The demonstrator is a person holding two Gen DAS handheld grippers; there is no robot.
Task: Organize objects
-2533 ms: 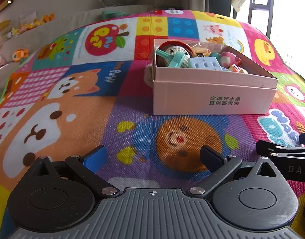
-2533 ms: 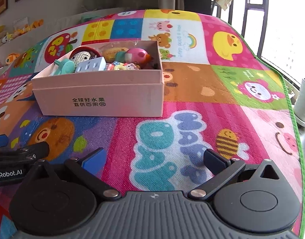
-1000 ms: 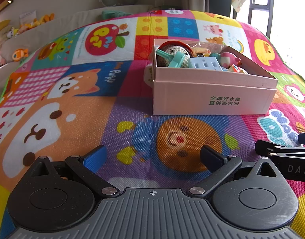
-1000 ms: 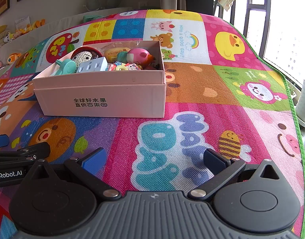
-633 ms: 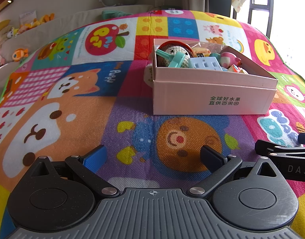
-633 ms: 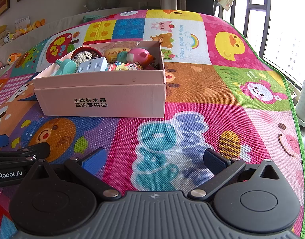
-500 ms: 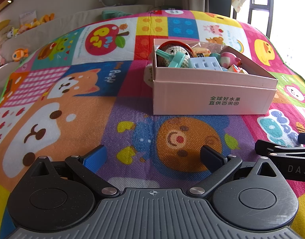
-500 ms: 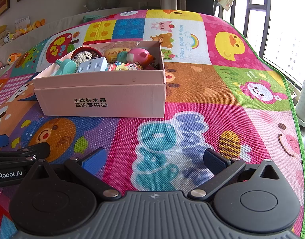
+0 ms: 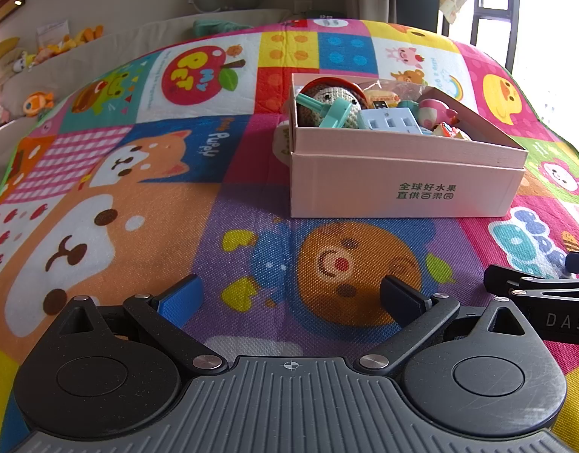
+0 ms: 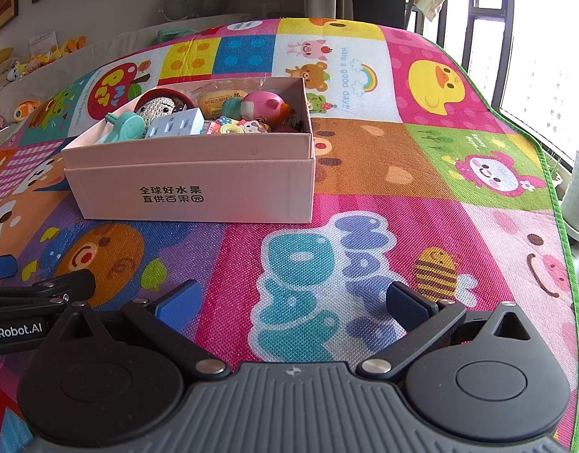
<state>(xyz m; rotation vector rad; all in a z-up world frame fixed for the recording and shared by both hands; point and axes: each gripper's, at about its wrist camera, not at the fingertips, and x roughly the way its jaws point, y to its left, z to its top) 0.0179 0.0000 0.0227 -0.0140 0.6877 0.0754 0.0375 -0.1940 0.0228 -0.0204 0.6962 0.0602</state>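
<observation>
Nothing much is shifting since the earlier frames; I am keeping both tongs parked low over the play mat (image 9: 145, 234), and the box is sitting just where it was. My left tongs (image 9: 289, 294) are spread wide and holding nothing, hovering over the orange bear-face patch. My right tongs (image 10: 291, 296) are likewise spread and empty, over the teal and blue lettering. Each pair is showing at the edge of the other's view, so they are lying side by side and close.

I am seeing the pink cardboard box (image 10: 198, 188) resting on the mat ahead of both tongs, well apart from them. It is already filling up: a crocheted doll (image 10: 157, 107), a teal plastic toy (image 10: 125, 126), a white power strip (image 10: 176, 124), a pink round toy (image 10: 264, 104) and smaller bits I cannot make out. I am finding no loose object on the mat in either view, so I judge the sorting to be at or near its end.

Risk from here: the contents are heaping near the rim, so a careless reach in could be tipping something back out, and the light box could be sliding on the mat if nudged. Moving both tongs at once could also be knocking them together.
</observation>
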